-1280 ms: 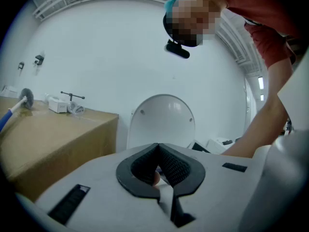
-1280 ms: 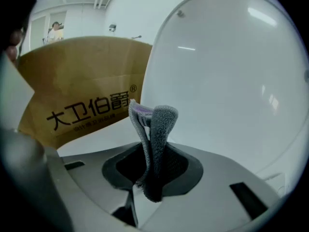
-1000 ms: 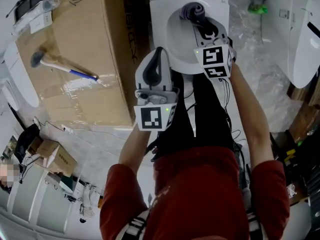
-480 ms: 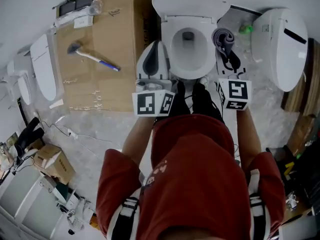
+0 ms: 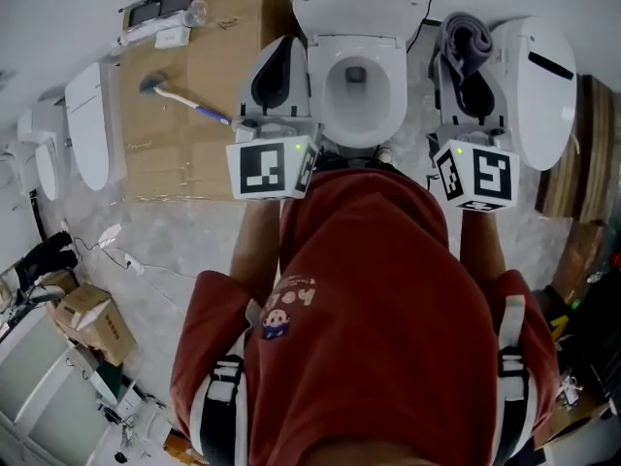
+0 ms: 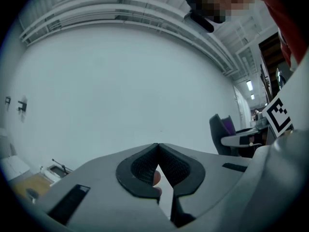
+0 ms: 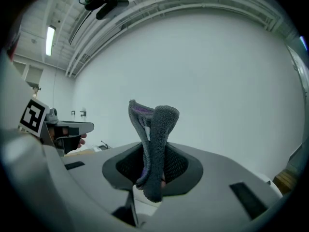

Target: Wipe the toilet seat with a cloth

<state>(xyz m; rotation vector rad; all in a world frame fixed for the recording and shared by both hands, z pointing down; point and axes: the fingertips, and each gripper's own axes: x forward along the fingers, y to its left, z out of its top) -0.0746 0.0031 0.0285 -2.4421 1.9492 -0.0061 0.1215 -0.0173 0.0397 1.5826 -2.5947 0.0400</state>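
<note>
Altogether: one white ceramic toilet (image 5: 357, 8) with its white oval seat (image 5: 325, 93), one brown cardboard box (image 5: 194, 153) bearing one blue-handled hammer (image 5: 179, 100), one grey terry cloth (image 5: 466, 39), and two grippers. A pale mottled floor (image 5: 175, 246) lies below and a plain white wall (image 6: 120, 81) ahead. The left gripper (image 6: 157, 148) is clenched, its tips meeting on nothing. The right gripper (image 7: 153, 161) pinches the folded cloth, which stands upright, right of the seat and clear of it.

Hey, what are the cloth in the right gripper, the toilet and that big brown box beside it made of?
Cloth: soft fuzzy grey pile, probably microfibre or terry.
Toilet: smooth glossy white, likely ceramic.
Box: matte brown flat panels, looks like cardboard.
</note>
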